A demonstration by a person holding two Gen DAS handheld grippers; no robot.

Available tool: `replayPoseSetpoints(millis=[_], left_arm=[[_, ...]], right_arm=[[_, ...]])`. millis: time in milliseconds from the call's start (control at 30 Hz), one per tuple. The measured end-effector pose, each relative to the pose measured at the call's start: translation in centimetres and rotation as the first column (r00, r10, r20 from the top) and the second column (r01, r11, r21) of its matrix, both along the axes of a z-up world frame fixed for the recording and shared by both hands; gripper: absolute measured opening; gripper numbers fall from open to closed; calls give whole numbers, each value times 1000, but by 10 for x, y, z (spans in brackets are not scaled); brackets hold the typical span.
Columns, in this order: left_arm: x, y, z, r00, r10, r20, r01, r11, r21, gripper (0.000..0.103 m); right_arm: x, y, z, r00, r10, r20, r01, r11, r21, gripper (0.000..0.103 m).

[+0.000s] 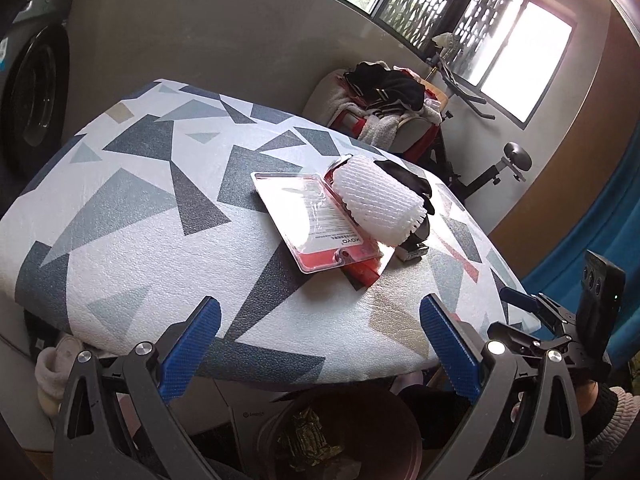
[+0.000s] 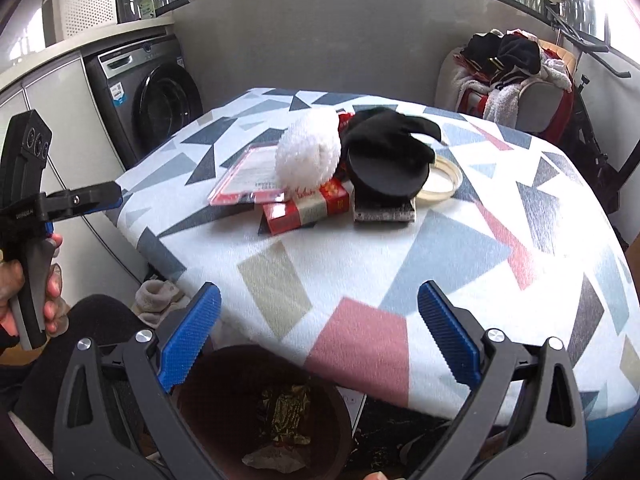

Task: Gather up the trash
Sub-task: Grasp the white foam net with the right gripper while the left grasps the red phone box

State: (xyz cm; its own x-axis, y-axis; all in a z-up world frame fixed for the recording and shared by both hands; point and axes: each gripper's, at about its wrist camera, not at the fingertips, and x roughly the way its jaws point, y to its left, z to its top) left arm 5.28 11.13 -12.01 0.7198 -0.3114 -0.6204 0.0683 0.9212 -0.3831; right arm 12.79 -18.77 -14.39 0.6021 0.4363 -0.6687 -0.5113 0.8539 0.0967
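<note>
A: Left wrist view first. Why does the left hand-held gripper [image 1: 320, 344] sit where it does?

B: Its blue pads [image 1: 192, 352] are spread wide with nothing between them, at the near edge of the tabletop [image 1: 132, 232]. Directly below them is the brown waste bin [image 1: 340, 440], with some gold foil already in it. I'd judge it empty-handed and lined up for the pile.

A: And the trash?

B: Heaped toward the far right part of the tabletop: a clear blister pack [image 1: 316, 220] on a red box [image 1: 364, 274], with a white foam fruit net [image 1: 378, 204] on top. The heap keeps everything within one reach. The right hand-held gripper [image 1: 532, 312] shows off the tabletop's right edge.

A: Now the right wrist view.

B: The right hand-held gripper [image 2: 320, 332] is likewise wide apart and empty, over the near edge, with the waste bin [image 2: 264, 412] under it, tucked below the edge so a short drop would do. The foam fruit net [image 2: 308, 160] rests on the blister pack [image 2: 248, 178] and the red box [image 2: 308, 210]; beside them a black cloth [image 2: 384, 136] drapes a black round lid [image 2: 386, 174] on a small box [image 2: 384, 212], with a tape ring [image 2: 444, 182] just behind. The left hand-held gripper [image 2: 84, 200] hangs off the left edge.

A: What comes first?

B: Probably the net: topmost, light, squashy.
</note>
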Motion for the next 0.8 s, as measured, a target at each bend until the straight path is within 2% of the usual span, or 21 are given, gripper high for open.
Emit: replayPoseSetpoints(millis=[67, 200, 300, 467, 500, 600, 633, 700, 800], left_arm=[[9, 6, 0, 1000, 18, -15, -18, 1000, 14, 97], [24, 20, -6, 996, 54, -64, -56, 998, -20, 97], [32, 31, -13, 991, 84, -108, -90, 994, -58, 97], [41, 39, -20, 982, 120, -148, -131, 989, -65, 97], [43, 41, -21, 980, 126, -156, -139, 988, -73, 97], [51, 43, -24, 975, 127, -180, -151, 981, -125, 95], [53, 43, -25, 974, 123, -188, -151, 978, -144, 88], [59, 41, -30, 972, 106, -208, -144, 974, -175, 82], [72, 36, -38, 966, 87, -242, -141, 966, -216, 77]], right_arm=[[20, 14, 10, 999, 26, 45, -25, 1000, -15, 97], [61, 47, 20, 989, 110, 101, -103, 992, -67, 97], [92, 72, 21, 983, 154, 103, -146, 986, -75, 91], [138, 110, 14, 985, 153, 76, -144, 983, -110, 89], [145, 116, 9, 986, 155, 55, -146, 980, -135, 85], [150, 132, -4, 983, 183, -8, -179, 951, -252, 51], [145, 130, 0, 978, 210, 2, -203, 951, -235, 42], [131, 116, 13, 973, 228, 44, -218, 962, -167, 38], [112, 88, 32, 976, 200, 88, -196, 979, -56, 37]])
